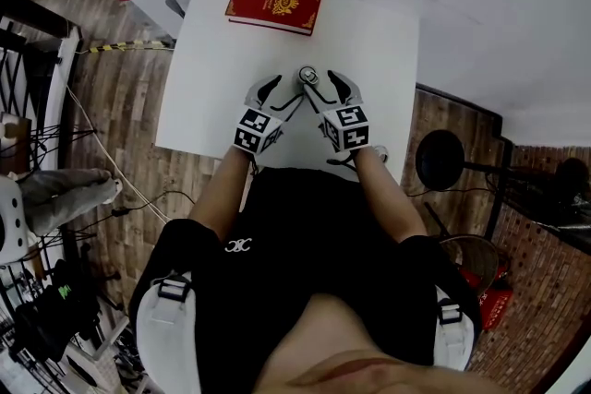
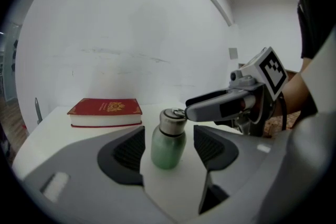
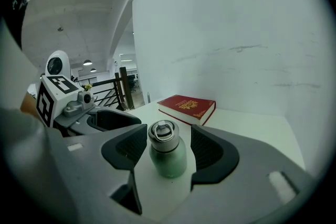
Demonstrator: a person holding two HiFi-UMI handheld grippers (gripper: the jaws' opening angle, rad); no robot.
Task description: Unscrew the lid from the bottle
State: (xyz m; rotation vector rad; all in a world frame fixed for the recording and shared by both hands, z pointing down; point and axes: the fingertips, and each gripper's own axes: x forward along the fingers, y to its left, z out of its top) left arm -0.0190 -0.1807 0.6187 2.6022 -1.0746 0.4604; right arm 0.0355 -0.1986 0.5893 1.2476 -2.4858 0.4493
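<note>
Green bottle [image 3: 169, 161], seemingly frosted, upright, steel lid [image 3: 163, 136]

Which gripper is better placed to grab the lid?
Right, probably. The right gripper has open jaws flanking the lid at its height. The left gripper has open jaws lower, beside the bottle body, better for steadying it.

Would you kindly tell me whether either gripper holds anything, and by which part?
Nothing is held. The green bottle stands free on the table, between the open jaws of both the left gripper and the right gripper.
</note>
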